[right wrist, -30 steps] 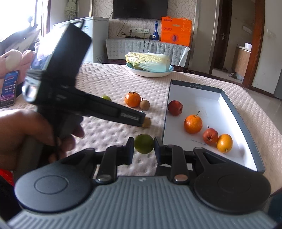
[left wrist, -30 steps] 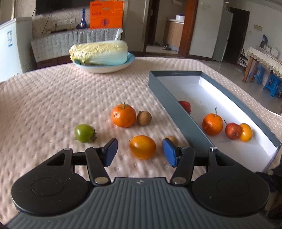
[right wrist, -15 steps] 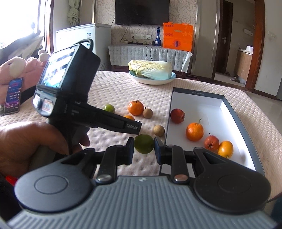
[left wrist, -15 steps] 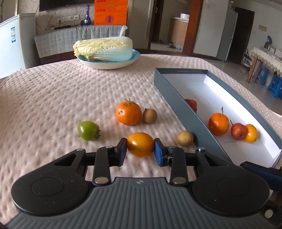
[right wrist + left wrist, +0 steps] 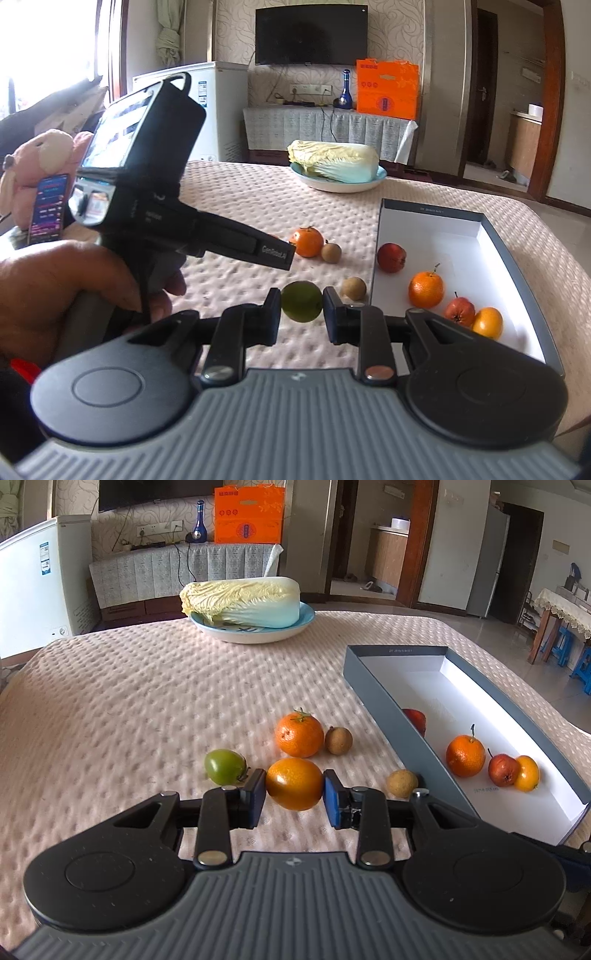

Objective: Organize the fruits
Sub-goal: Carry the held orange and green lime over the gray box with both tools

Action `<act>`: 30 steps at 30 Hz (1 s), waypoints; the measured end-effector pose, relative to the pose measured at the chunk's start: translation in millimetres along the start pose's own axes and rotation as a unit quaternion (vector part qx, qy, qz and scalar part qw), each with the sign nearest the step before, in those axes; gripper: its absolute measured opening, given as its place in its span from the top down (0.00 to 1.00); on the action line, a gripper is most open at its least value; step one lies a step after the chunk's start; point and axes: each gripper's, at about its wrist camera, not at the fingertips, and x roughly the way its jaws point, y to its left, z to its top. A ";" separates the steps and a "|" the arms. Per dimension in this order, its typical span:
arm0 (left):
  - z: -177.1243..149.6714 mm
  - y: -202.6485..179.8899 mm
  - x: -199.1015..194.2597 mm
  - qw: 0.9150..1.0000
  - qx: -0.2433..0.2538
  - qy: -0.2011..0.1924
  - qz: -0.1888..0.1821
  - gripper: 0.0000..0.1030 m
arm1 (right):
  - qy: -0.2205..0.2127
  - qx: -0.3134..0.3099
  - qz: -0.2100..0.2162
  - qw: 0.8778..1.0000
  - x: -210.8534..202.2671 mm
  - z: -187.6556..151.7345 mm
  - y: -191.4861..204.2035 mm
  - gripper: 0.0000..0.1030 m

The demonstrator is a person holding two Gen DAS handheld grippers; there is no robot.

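My left gripper point(image 5: 294, 794) is shut on a smooth orange fruit point(image 5: 294, 783), its blue pads pressing both sides just above the tablecloth. On the cloth around it lie a green tomato point(image 5: 225, 766), a tangerine point(image 5: 299, 732) and two small brown fruits point(image 5: 338, 740) point(image 5: 402, 783). The grey box point(image 5: 380, 698) to the right holds a tangerine point(image 5: 465, 756), a red fruit point(image 5: 501, 770), an orange fruit point(image 5: 527, 773) and a half-hidden red fruit point(image 5: 415, 716). My right gripper point(image 5: 301, 308) is shut on a round green fruit point(image 5: 301, 301), left of the box point(image 5: 524, 266).
A blue plate point(image 5: 258, 633) with a cabbage point(image 5: 240, 600) stands at the far side of the table. In the right wrist view a hand point(image 5: 55, 288) grips the handle of the left tool, which blocks the left part of the table. A phone point(image 5: 48, 206) leans at the far left.
The left jaws closed from wide open onto the orange fruit, and the gripper has risen a little with it. The right gripper keeps its hold on the green fruit.
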 end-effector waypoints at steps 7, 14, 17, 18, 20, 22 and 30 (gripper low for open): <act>3.4 -4.8 -5.7 1.000 0.003 -0.006 0.004 0.63 | -0.010 0.007 0.007 1.000 -6.8 2.6 -3.1 0.73; 4.8 -10.0 -5.2 1.000 0.001 -0.007 0.005 0.63 | -0.014 0.006 0.011 1.000 -12.0 2.7 -4.9 0.73; 5.3 -13.5 -4.4 1.000 0.003 -0.007 0.004 0.63 | -0.017 0.007 0.011 1.000 -13.9 3.0 -6.3 0.73; 5.3 -15.0 -3.8 1.000 0.003 -0.006 0.004 0.63 | -0.017 0.007 0.011 1.000 -14.1 2.9 -6.8 0.73; 6.0 -17.1 -3.3 1.000 0.004 -0.006 0.003 0.63 | -0.017 0.008 0.011 1.000 -14.5 2.4 -8.8 0.73; 6.5 -19.0 -2.7 1.000 0.002 -0.007 0.001 0.63 | -0.017 0.008 0.010 1.000 -15.6 2.6 -10.1 0.73; 7.7 -31.0 -0.1 1.000 0.008 -0.008 -0.006 0.63 | -0.019 0.011 0.005 1.000 -20.5 1.9 -14.4 0.73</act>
